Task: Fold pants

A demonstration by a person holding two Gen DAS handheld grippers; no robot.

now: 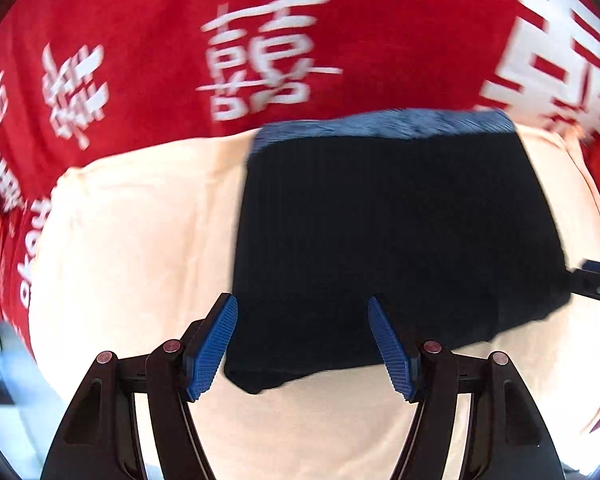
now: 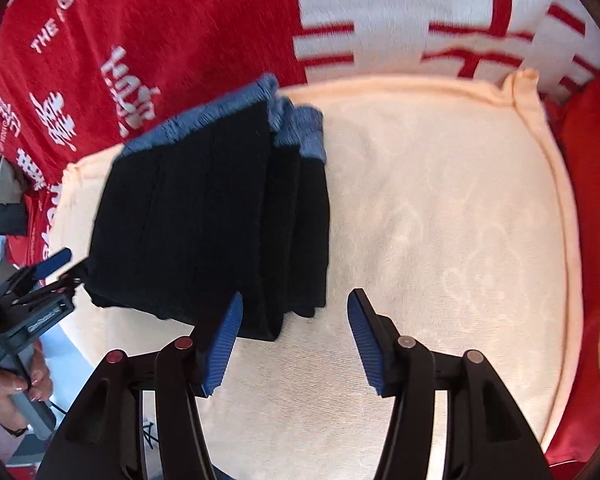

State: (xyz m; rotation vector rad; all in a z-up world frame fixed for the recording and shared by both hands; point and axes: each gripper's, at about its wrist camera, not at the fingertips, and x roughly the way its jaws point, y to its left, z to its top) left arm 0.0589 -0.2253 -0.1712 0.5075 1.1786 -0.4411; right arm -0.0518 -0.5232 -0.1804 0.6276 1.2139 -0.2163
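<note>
The dark navy pants (image 1: 396, 240) lie folded into a compact stack on a cream cushion (image 1: 132, 240), with a lighter blue ribbed waistband (image 1: 384, 122) at the far edge. My left gripper (image 1: 303, 312) is open, hovering over the near edge of the stack, holding nothing. In the right wrist view the folded pants (image 2: 204, 216) lie left of centre with several layers showing. My right gripper (image 2: 295, 312) is open and empty, its left finger over the stack's near right corner. The left gripper (image 2: 40, 280) shows at the stack's left edge.
A red blanket with white characters (image 1: 220, 40) covers the surface behind the cream cushion (image 2: 440, 208). A red cushion (image 2: 592, 240) sits at the right. A hand (image 2: 24, 380) holds the left gripper's handle at lower left.
</note>
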